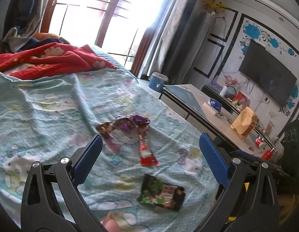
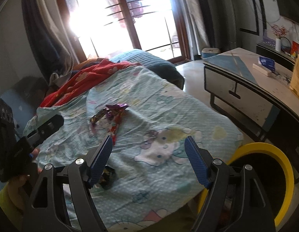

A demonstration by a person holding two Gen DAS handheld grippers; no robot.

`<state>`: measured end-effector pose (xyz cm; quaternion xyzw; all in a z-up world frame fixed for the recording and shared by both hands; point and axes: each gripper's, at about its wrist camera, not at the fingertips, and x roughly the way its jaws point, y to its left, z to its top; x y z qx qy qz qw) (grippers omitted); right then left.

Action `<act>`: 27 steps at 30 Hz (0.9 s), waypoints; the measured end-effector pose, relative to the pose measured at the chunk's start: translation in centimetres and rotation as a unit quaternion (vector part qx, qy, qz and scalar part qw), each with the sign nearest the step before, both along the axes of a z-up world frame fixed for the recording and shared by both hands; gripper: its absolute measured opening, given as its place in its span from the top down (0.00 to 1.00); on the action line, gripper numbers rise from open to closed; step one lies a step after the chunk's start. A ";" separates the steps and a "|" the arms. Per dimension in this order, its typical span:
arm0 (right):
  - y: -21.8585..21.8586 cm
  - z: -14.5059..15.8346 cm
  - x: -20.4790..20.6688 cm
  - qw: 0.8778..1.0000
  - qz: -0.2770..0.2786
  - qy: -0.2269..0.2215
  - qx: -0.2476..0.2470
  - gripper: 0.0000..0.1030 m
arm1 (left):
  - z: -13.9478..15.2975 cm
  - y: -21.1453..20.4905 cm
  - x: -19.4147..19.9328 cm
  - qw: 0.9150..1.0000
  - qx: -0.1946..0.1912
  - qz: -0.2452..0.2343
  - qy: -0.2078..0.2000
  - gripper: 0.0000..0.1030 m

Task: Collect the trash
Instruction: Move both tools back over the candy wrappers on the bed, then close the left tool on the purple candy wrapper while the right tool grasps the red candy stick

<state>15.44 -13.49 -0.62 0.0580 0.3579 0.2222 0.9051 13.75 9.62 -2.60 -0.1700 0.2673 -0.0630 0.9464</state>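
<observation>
Several snack wrappers lie on a light blue cartoon-print sheet [image 1: 52,106]. A dark green-and-red packet [image 1: 162,193] lies nearest, between my left gripper's fingers. A red wrapper [image 1: 146,150] and a crumpled purple wrapper [image 1: 133,123] lie beyond it. My left gripper [image 1: 149,154] is open and empty above them. My right gripper [image 2: 148,154] is open and empty over the sheet [image 2: 168,116]. The purple wrapper [image 2: 115,109] and red wrapper [image 2: 114,129] lie ahead of it to the left. The dark packet [image 2: 108,176] is partly hidden behind its left finger. The left gripper's body [image 2: 18,145] shows at the left edge.
A yellow-rimmed bin [image 2: 265,174] stands at the sheet's near right corner. A low table [image 2: 255,89] with a tissue box and a paper bag [image 1: 244,123] stands to the right. A red blanket [image 1: 49,60] is piled at the far end. A TV [image 1: 265,81] hangs on the right wall.
</observation>
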 end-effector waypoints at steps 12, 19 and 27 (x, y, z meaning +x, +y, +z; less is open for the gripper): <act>4.9 -0.8 1.6 0.999 0.045 0.011 -0.008 0.28 | -0.6 3.7 1.9 0.999 0.031 0.009 0.025 0.14; 7.9 -1.9 3.2 0.997 0.071 0.031 -0.010 0.28 | -1.2 5.3 3.7 0.998 0.033 0.001 0.045 0.24; 10.2 -3.5 4.7 0.994 0.090 0.055 -0.023 0.28 | -2.1 5.8 6.1 0.996 0.049 -0.022 0.066 0.37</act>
